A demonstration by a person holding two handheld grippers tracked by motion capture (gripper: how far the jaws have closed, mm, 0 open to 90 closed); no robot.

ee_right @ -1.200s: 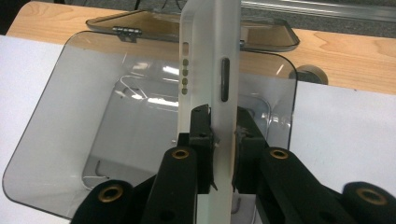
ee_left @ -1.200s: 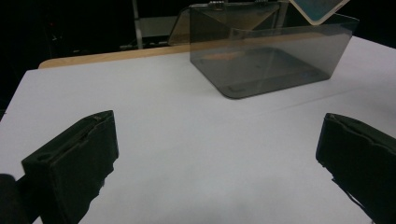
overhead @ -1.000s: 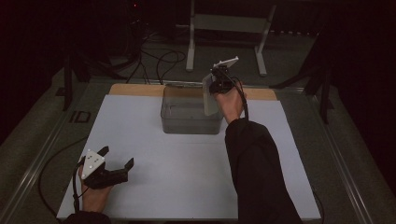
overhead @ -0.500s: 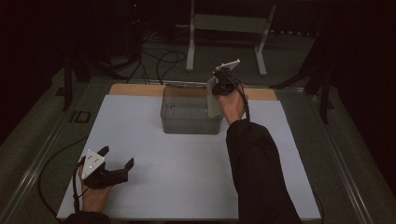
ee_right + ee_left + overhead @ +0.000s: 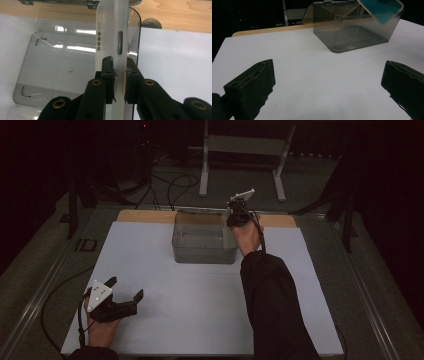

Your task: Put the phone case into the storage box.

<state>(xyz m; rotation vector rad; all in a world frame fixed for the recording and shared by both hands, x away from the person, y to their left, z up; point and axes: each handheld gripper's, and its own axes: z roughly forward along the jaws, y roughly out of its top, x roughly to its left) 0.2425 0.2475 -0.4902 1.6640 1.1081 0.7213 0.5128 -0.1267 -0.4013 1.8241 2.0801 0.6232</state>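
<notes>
A smoky clear plastic box (image 5: 204, 251) stands at the back middle of the white tabletop (image 5: 190, 305), its lid swung back. My right gripper (image 5: 234, 220) hovers over the box's right end, shut on a white phone (image 5: 117, 30) held edge-on between the jaws (image 5: 119, 62). The phone's teal face (image 5: 379, 8) shows above the box (image 5: 352, 32) in the left gripper view. In the right gripper view the box floor (image 5: 62, 70) lies below the phone. My left gripper (image 5: 126, 287) rests at the front left of the table, open and holding nothing (image 5: 328, 75).
A wooden strip (image 5: 145, 216) runs along the table's back edge. Behind it stand a metal frame (image 5: 240, 150) and loose cables (image 5: 170, 185) on the floor. A metal rail (image 5: 40, 295) borders the table's left side.
My right hand has edged slightly to the right with the phone still gripped. The left gripper has not moved.
</notes>
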